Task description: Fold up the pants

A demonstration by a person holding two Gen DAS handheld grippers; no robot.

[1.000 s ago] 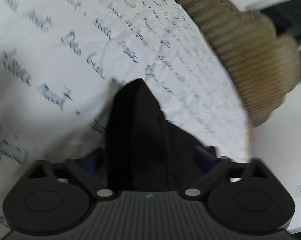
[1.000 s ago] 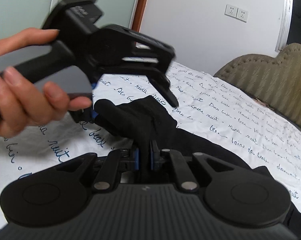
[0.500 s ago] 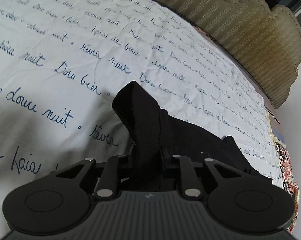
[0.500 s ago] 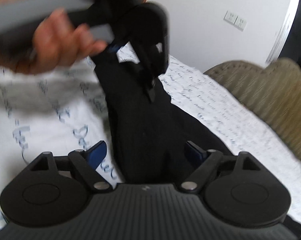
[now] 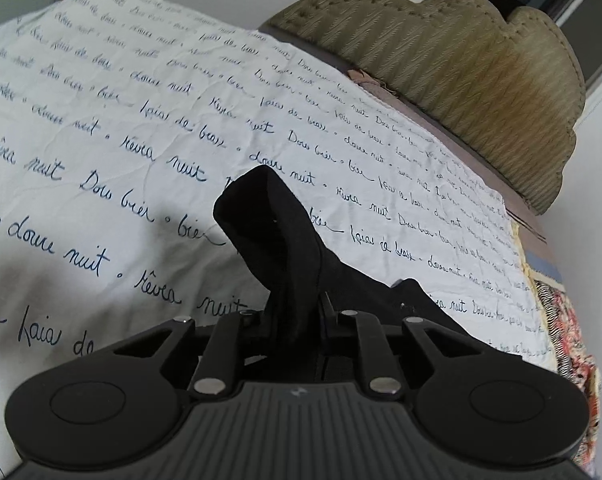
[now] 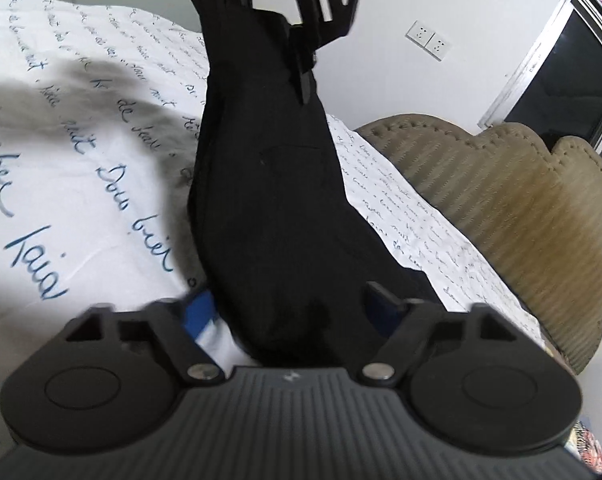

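The black pants (image 5: 277, 236) are pinched in my left gripper (image 5: 297, 312), which is shut on a bunched fold that sticks up past the fingers. In the right wrist view the pants (image 6: 269, 200) hang stretched from the left gripper (image 6: 301, 12) at the top down between my right gripper's (image 6: 297, 304) spread fingers. The right gripper is open; the cloth lies loose between its blue pads (image 6: 199, 312).
A white bedsheet with blue handwriting print (image 5: 101, 128) covers the bed. An olive padded headboard (image 5: 481, 80) runs along the far right side. A patterned blanket edge (image 5: 569, 340) shows at the bed's right edge. A wall with a socket (image 6: 429, 40) stands behind.
My left gripper shut on the pants and lifted them. My right gripper opened and let go of the cloth; the pants now hang stretched from the left gripper.
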